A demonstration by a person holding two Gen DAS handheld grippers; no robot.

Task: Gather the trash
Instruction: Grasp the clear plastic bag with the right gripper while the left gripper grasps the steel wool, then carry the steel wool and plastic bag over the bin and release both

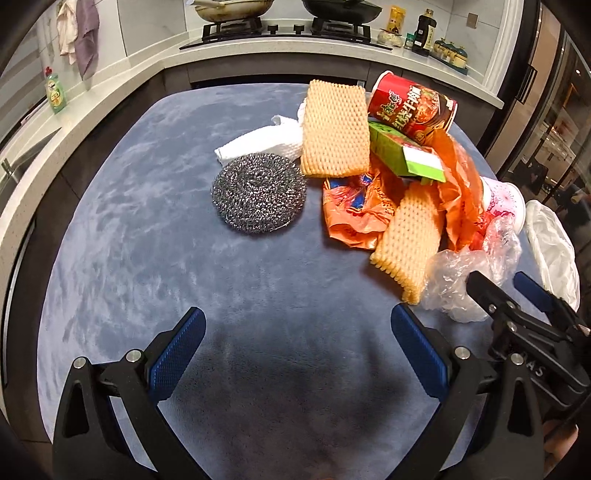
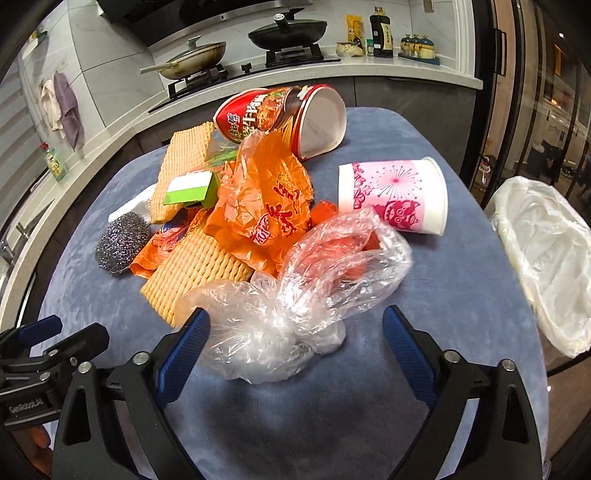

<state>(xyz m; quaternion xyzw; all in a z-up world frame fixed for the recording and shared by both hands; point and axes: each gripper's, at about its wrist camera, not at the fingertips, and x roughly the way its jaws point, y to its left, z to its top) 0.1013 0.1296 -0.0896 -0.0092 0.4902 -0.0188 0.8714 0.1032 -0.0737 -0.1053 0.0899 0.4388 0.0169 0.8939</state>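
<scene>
A heap of trash lies on the blue-grey table [image 1: 129, 240]: a steel scourer [image 1: 258, 194], white foam netting [image 1: 258, 142], two yellow foam nets [image 1: 334, 129], a green box [image 1: 406, 155], an orange plastic bag [image 2: 258, 206], a red noodle cup [image 2: 280, 114] on its side and a pink paper cup [image 2: 395, 195]. A crumpled clear plastic bag [image 2: 295, 306] sits between the fingers of my right gripper [image 2: 295, 315]; the left pad [image 2: 192, 339] touches it, the right pad stands apart. My left gripper [image 1: 297, 314] hangs open over bare cloth, near the scourer.
A bin with a white liner [image 2: 543, 258] stands off the table's right edge. Behind the table runs a counter with a stove [image 1: 280, 31], pans, bottles [image 1: 424, 31] and a green soap bottle [image 1: 55, 90]. Glass doors are at the right.
</scene>
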